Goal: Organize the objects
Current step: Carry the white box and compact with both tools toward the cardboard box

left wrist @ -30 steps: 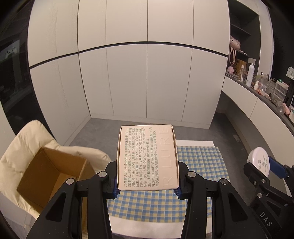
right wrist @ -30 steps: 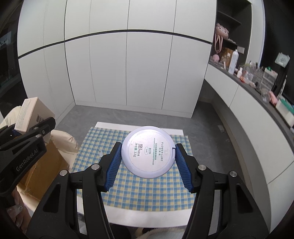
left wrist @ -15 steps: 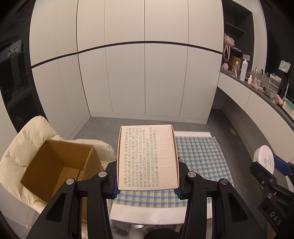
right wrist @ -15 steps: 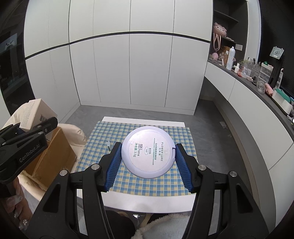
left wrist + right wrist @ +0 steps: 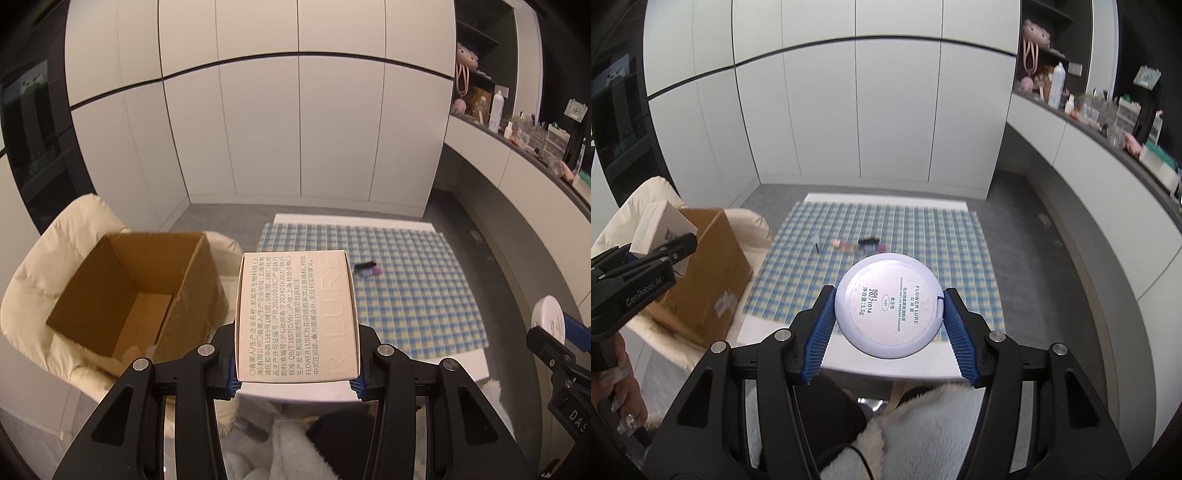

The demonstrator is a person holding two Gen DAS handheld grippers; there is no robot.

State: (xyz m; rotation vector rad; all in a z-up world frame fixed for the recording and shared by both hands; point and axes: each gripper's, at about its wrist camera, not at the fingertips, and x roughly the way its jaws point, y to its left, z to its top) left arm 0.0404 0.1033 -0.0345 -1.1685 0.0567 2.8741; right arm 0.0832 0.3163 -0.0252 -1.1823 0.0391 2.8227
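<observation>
My left gripper (image 5: pixel 295 384) is shut on a beige printed carton (image 5: pixel 296 314), held up in the air between the open cardboard box (image 5: pixel 136 291) on my left and the checked cloth. The carton also shows in the right wrist view (image 5: pixel 661 229). My right gripper (image 5: pixel 888 332) is shut on a round lilac powder compact (image 5: pixel 888 304), held above the near edge of the white table (image 5: pixel 849 363). The compact shows at the far right in the left wrist view (image 5: pixel 550 315).
The cardboard box (image 5: pixel 701 273) sits on a cream padded chair (image 5: pixel 55 258) left of the table. Small items lie on the blue-yellow checked cloth (image 5: pixel 916 243): a dark clip (image 5: pixel 817 243), a pink piece (image 5: pixel 844 244), a black and purple piece (image 5: pixel 365 267). A cluttered counter (image 5: pixel 1108 125) runs along the right.
Both grippers have drawn back and up from the table with their objects still held. More of the cloth and its small items now shows, and the cardboard box is seen more fully.
</observation>
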